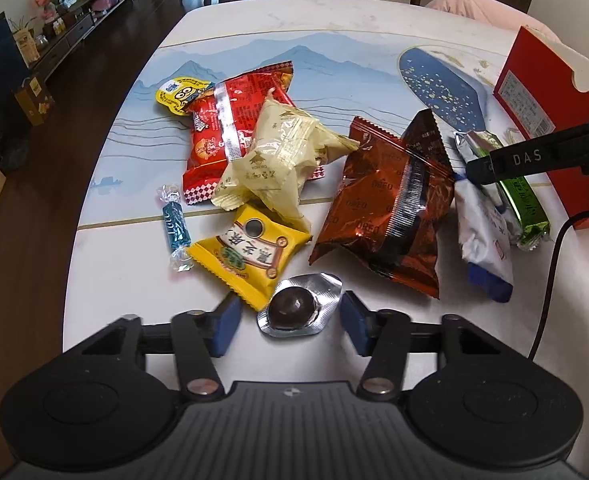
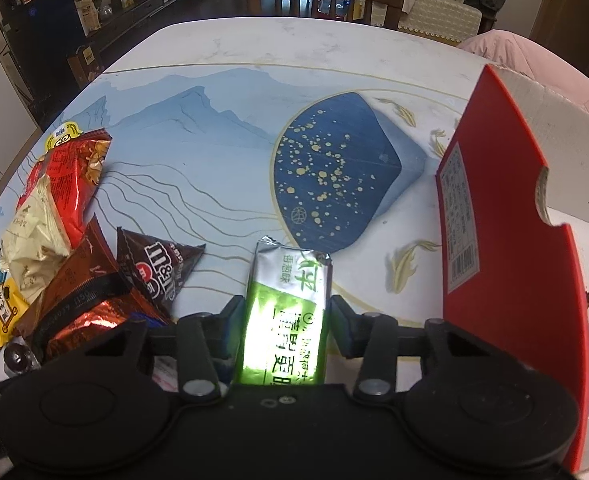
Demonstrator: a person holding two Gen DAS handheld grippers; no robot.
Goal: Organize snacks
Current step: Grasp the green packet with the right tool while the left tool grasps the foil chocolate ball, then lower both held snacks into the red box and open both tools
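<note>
Snacks lie heaped on my worktop (image 1: 254,12): a copper foil OREO bag (image 1: 386,208), and a brown M&M's pouch (image 2: 158,268) only my right view shows. My left gripper (image 1: 290,320) straddles a foil-cupped chocolate ball (image 1: 294,306), pads apart from it; my right gripper (image 2: 284,328) clamps a green wafer pack (image 2: 286,312) low in frame.

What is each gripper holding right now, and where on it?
The right gripper clamps the green snack bar across its long sides, near mid-length. The left gripper holds nothing: its pads straddle the foil-cupped chocolate ball without touching.
</note>
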